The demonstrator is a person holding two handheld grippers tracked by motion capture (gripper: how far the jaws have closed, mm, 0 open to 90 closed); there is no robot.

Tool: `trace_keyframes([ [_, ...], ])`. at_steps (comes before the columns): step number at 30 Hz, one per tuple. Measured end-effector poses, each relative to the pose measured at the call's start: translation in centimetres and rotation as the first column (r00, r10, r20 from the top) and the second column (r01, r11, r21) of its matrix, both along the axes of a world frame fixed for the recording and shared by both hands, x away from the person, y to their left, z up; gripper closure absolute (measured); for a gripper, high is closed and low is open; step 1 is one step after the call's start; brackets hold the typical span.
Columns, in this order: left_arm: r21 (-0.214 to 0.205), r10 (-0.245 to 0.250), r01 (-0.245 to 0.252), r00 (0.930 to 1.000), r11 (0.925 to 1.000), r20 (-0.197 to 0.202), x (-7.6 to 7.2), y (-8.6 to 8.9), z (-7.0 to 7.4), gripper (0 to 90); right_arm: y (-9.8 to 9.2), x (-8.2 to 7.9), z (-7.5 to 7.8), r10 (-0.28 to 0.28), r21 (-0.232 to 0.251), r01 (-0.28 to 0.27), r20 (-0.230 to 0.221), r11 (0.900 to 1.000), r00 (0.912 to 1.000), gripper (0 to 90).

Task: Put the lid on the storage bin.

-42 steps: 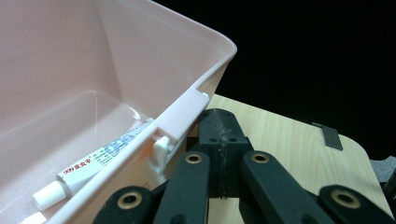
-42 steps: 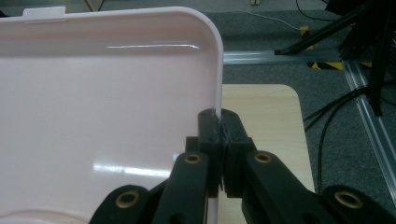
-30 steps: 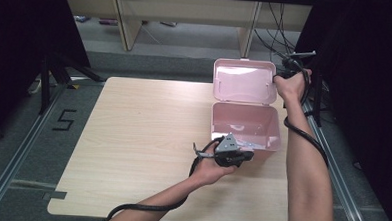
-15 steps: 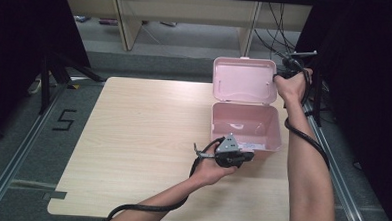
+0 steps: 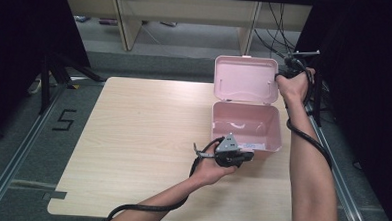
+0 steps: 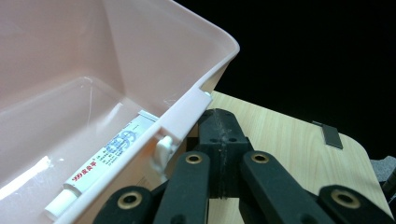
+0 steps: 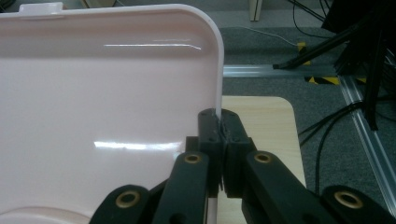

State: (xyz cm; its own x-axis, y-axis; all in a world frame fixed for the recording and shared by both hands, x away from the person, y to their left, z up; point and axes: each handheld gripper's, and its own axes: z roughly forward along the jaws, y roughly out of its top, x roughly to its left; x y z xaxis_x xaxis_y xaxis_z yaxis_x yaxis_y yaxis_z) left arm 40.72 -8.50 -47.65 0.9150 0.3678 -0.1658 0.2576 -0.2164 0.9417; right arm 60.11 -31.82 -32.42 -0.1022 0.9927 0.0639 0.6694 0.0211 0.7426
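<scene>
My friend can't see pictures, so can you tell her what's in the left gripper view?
A shut black tool sits against the front wall of an open pink plastic box on a light wooden table. Inside the box lies a white tube with blue and red print.

One pink box [image 5: 246, 125] – one tube [image 6: 105, 161] inside – two hand-held grippers.

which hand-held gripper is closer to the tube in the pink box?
Left. The left hand-held gripper sits shut against the outside of the front wall of the pink box, just across it from the tube. The right hand-held gripper pinches the raised lid's edge, farther off.
</scene>
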Motion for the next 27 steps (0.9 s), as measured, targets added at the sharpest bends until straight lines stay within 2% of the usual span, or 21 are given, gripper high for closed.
trace_keyframes([
  [2,0.0,0.0,0.0,1.0,1.0,-0.002,0.0,0.0,0.0,89.9,0.3,-0.1,0.1,-0.02,0.021,0.02,-0.001,0.9996,0.9998,89.8],
  [4,-0.009,0.002,-0.002,0.9999,1.0,-0.011,0.0,-0.1,0.0,89.9,0.2,-0.2,0.2,-0.009,0.015,0.009,0.0,0.9998,1.0,89.8],
  [6,0.003,0.001,-0.001,1.0,1.0,-0.005,0.0,0.0,0.0,89.9,0.1,-0.2,0.3,-0.009,0.003,0.009,0.011,1.0,0.9999,89.8],
  [8,0.0,0.003,-0.003,1.0,1.0,-0.007,-0.1,0.0,0.0,89.9,0.2,-0.4,0.3,-0.018,0.028,0.019,-0.005,0.9994,0.9998,89.8],
  [10,-0.008,0.006,-0.006,0.9999,0.9999,-0.013,-0.1,-0.1,0.0,90.0,0.0,-0.4,0.4,0.001,-0.004,-0.001,0.01,1.0,1.0,89.7],
  [12,-0.007,0.007,-0.007,0.9999,1.0,-0.015,-0.1,-0.1,0.0,90.0,0.1,-0.5,0.4,-0.018,0.015,0.018,0.015,0.9997,0.9997,89.8],
  [13,-0.001,0.005,-0.005,0.9999,1.0,-0.011,0.0,-0.1,0.1,90.0,0.0,-0.5,0.4,-0.011,-0.002,0.011,0.017,0.9999,0.9998,89.8],
  [14,-0.005,0.007,-0.007,0.9999,1.0,-0.015,0.0,-0.1,0.1,90.0,0.2,-0.6,0.4,-0.02,0.025,0.02,0.014,0.9995,0.9997,89.8],
  [15,0.01,0.003,-0.003,0.9999,0.9999,-0.01,0.1,0.0,0.1,90.0,0.1,-0.6,0.4,-0.017,0.015,0.017,0.022,0.9997,0.9996,89.8],
  [17,0.01,0.003,-0.003,0.9999,1.0,-0.011,0.1,0.0,0.1,90.0,0.0,-0.7,0.5,-0.01,0.011,0.01,0.024,0.9999,0.9997,89.8],
  [18,0.009,0.003,-0.003,0.9999,1.0,-0.014,0.1,0.0,0.2,90.0,0.1,-0.8,0.4,-0.027,0.021,0.027,0.031,0.9994,0.9992,89.8],
  [19,0.0,-0.006,0.006,0.9999,1.0,-0.015,0.2,-0.1,0.1,90.0,-0.2,-0.7,0.3,0.011,-0.017,-0.01,0.052,0.9998,0.9986,89.8],
  [20,0.001,-0.003,0.003,0.9999,1.0,-0.016,0.2,-0.1,0.1,90.0,0.3,-1.0,0.4,-0.037,0.039,0.035,0.044,0.9986,0.9984,89.8],
  [21,0.001,-0.004,0.004,0.9999,1.0,-0.016,0.2,-0.1,0.1,90.0,0.2,-1.1,0.5,-0.026,0.028,0.025,0.049,0.9993,0.9984,89.8],
  [22,0.0,-0.003,0.003,0.9998,1.0,-0.018,0.2,-0.1,0.1,90.0,0.0,-1.1,0.4,-0.008,0.005,0.008,0.074,1.0,0.9972,89.8],
  [23,0.002,-0.004,0.004,0.9999,1.0,-0.016,0.2,-0.1,0.2,90.0,0.1,-1.2,0.5,-0.024,0.038,0.022,0.063,0.999,0.9977,89.8],
  [27,0.013,0.007,-0.006,0.9998,0.9999,-0.018,0.3,-0.1,0.3,90.0,0.0,-1.4,0.6,-0.018,0.016,0.017,0.094,0.9997,0.9954,89.8],
])
